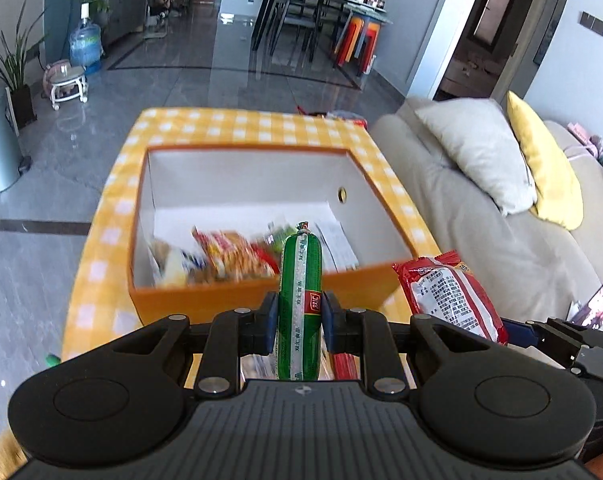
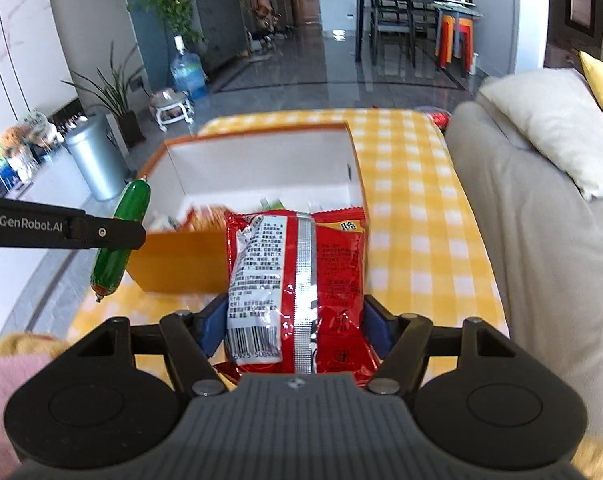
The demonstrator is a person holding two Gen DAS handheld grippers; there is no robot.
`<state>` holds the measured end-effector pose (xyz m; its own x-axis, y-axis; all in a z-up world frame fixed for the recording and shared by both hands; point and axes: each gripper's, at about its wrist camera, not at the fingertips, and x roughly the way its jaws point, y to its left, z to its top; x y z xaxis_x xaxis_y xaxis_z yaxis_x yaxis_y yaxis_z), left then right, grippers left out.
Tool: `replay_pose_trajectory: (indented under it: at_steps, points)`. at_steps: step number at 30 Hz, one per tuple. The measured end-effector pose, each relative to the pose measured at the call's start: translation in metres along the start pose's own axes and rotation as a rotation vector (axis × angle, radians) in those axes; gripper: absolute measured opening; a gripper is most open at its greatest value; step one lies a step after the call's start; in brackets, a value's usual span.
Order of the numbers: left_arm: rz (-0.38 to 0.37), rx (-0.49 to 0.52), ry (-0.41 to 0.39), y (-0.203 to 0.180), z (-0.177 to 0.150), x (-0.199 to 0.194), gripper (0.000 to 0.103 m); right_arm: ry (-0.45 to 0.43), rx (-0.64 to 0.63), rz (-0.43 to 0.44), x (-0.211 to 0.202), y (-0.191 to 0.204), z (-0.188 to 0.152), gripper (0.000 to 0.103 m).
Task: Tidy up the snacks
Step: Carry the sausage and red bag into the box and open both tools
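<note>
My left gripper (image 1: 300, 316) is shut on a green sausage stick (image 1: 300, 296) and holds it upright just before the near wall of the orange box (image 1: 205, 300). The sausage (image 2: 119, 236) and left gripper finger (image 2: 101, 232) also show in the right wrist view. My right gripper (image 2: 293, 328) is shut on a red snack bag (image 2: 297, 280), held in front of the box (image 2: 181, 260); the bag also shows in the left wrist view (image 1: 449, 296). Several snack packets (image 1: 229, 256) lie inside the box, blurred.
The box stands on a table with a yellow checked cloth (image 2: 413, 208). A grey sofa (image 2: 541, 240) with white and yellow cushions runs along the right. A metal bin (image 2: 95, 160) stands on the floor at the left.
</note>
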<state>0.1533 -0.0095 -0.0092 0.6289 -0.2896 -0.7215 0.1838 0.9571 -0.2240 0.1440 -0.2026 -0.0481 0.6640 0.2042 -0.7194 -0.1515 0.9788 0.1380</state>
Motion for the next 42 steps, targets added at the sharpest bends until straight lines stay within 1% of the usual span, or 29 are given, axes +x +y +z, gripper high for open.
replay_pose_trajectory:
  at_steps: [4,8,10,13,15,20,25,29,32,37,38,40,42]
  points:
    - [0.003,0.005,-0.003,0.010,0.021,0.003,0.024,-0.011,-0.002,0.047,0.007,0.005,0.028,0.066]
    - [-0.010,0.006,0.018,0.021,0.044,0.014,0.024,0.001,0.002,0.097,0.022,0.008,0.059,0.067]
    - [0.009,0.012,0.028,0.026,0.052,0.021,0.024,0.014,0.010,0.114,0.033,0.008,0.074,0.067]
    - [0.032,0.019,0.049,0.036,0.065,0.034,0.024,0.043,0.019,0.129,0.052,0.008,0.096,0.067]
    - [0.040,0.026,0.073,0.045,0.075,0.046,0.024,0.075,0.030,0.153,0.068,0.009,0.107,0.067]
    - [0.091,0.103,0.138,0.058,0.089,0.083,0.024,0.160,0.059,0.184,0.117,0.013,0.129,0.067]
    - [0.124,0.156,0.216,0.065,0.092,0.118,0.024,0.241,0.119,0.205,0.164,0.014,0.140,0.067]
    - [0.176,0.230,0.256,0.066,0.087,0.140,0.024,0.286,0.106,0.190,0.198,0.021,0.146,0.067]
    - [0.189,0.273,0.280,0.067,0.085,0.152,0.024,0.310,0.118,0.183,0.222,0.025,0.149,0.067]
    - [0.240,0.262,0.314,0.074,0.087,0.169,0.024,0.349,0.093,0.174,0.255,0.034,0.150,0.067]
    - [0.240,0.262,0.316,0.075,0.088,0.172,0.024,0.357,0.085,0.171,0.260,0.035,0.150,0.067]
    - [0.243,0.275,0.323,0.075,0.090,0.176,0.024,0.367,0.075,0.161,0.269,0.037,0.149,0.067]
    - [0.270,0.299,0.331,0.074,0.090,0.181,0.025,0.374,0.060,0.151,0.275,0.039,0.148,0.067]
